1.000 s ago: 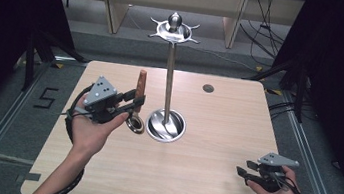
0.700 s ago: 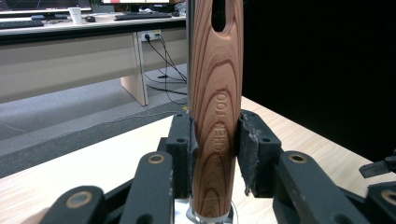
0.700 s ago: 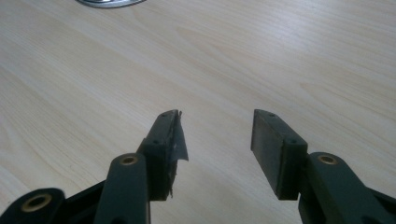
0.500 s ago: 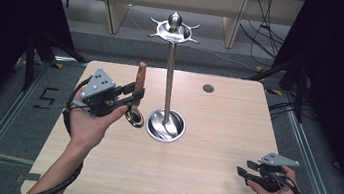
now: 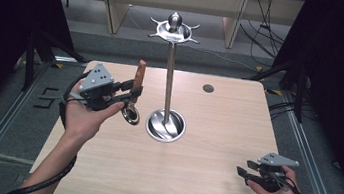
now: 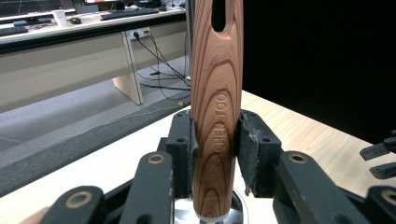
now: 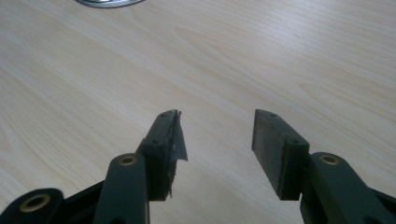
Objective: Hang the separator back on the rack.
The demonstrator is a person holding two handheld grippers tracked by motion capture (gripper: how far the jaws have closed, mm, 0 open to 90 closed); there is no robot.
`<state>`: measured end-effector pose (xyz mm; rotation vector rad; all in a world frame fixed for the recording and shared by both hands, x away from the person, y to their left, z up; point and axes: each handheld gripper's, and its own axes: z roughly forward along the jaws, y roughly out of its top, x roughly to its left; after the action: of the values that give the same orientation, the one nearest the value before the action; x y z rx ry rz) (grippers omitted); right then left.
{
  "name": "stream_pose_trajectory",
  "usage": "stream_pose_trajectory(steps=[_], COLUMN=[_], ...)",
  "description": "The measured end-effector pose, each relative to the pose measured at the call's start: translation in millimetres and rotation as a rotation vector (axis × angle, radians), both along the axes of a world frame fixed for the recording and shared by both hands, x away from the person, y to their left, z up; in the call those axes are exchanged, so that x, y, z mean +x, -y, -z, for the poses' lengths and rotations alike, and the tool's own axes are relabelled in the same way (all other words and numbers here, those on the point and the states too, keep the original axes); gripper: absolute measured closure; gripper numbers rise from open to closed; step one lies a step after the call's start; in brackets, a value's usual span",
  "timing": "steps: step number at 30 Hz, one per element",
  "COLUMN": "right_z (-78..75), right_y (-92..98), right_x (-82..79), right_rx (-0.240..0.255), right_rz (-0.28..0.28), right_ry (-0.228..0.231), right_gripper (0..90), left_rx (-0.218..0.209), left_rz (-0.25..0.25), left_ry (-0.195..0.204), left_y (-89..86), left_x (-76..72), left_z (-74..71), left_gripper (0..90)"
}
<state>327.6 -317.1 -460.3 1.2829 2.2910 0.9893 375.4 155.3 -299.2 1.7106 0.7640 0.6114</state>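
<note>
Reading "KITCHEN TOOL" — wooden handle [image 6: 216,116]

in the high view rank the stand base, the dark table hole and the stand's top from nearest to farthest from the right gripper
From the right gripper:
1. Stand base, up-left on the table.
2. Table hole, near the far edge.
3. Stand top, highest and beyond the hole.

A pale wooden bench [image 5: 209,182] has a small dark round hole [image 5: 208,88] near its far edge, right of centre. On the floor beyond it lie black cables [image 5: 264,33] and stand light wooden desk legs [image 5: 113,6]. The left gripper view shows a long desk [image 6: 70,37] carrying a keyboard [image 6: 126,12] and a white cup [image 6: 60,17].
</note>
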Motion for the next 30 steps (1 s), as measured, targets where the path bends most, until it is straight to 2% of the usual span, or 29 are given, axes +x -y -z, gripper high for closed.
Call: stream_pose_trajectory(steps=[1,7,8,9,10,11,13,14,17,18,19,20,22,23,26,27,30], right_z=[0.0,0.0,0.1,0.1,0.4,0.2,0.7,0.6,0.0,0.4,0.3,0.3,0.6,0.5,-0.1,0.3,0.6], right_y=[0.0,-0.4,0.0,-0.1,-0.3,-0.3,-0.2,-0.8,-0.7,-0.4,-0.4,-0.4,-0.5,-0.5,-0.8,-0.4,0.0], right_x=[0.0,-0.2,0.0,0.0,0.0,0.1,0.7,0.1,-0.1,0.2,0.2,0.1,0.3,0.2,-0.1,0.2,0.4], right_rx=[0.000,0.005,0.000,0.000,0.003,0.002,0.002,0.007,0.001,-0.001,-0.001,-0.002,0.000,0.003,0.002,-0.001,-0.001], right_rz=[0.000,0.001,-0.001,-0.001,0.000,-0.002,-0.003,0.001,0.001,-0.003,-0.002,-0.001,-0.002,-0.004,0.003,-0.002,0.001], right_ry=[0.000,-0.004,0.002,0.000,0.003,0.000,0.014,0.005,-0.007,0.000,0.000,-0.001,-0.002,-0.004,-0.008,0.000,0.005], right_gripper=[51.8,51.7,51.7,51.7,51.7,51.7,51.7,51.7,51.7,51.7,51.7,51.7,51.7,51.7,51.6,51.6,51.5], left_rx=[0.006,0.006,-0.001,0.007,0.007,-0.002,0.006,0.007,0.005,0.002,0.002,0.009,0.012,0.007,0.013,0.006,0.015], left_rz=[0.008,0.011,0.009,0.014,0.015,0.009,0.016,0.016,0.013,0.009,0.008,0.011,0.010,0.006,0.014,0.009,0.014], left_ry=[0.019,0.019,0.001,0.019,0.020,0.003,0.020,0.021,0.016,0.000,0.000,0.019,0.020,0.006,0.022,0.006,0.008], left_y=[-0.7,-3.1,-3.0,-3.9,-4.2,-3.8,-4.7,-4.8,-4.9,-4.9,-5.0,-5.4,-5.5,-5.1,-5.7,-5.1,-5.9], left_x=[1.7,4.4,3.7,5.5,6.1,5.3,7.3,7.8,8.8,8.2,8.7,10.4,11.5,11.1,14.3,13.8,15.7], left_z=[-0.9,-6.3,-7.0,-8.1,-8.8,-8.9,-10.0,-10.2,-11.0,-11.1,-11.5,-12.2,-13.0,-12.9,-14.1,-14.1,-15.3], left_gripper=[67.2,67.2,67.3,67.3,67.2,67.2,67.2,67.2,67.2,67.2,67.2,67.2,67.2,67.3,67.3,67.2,67.2])
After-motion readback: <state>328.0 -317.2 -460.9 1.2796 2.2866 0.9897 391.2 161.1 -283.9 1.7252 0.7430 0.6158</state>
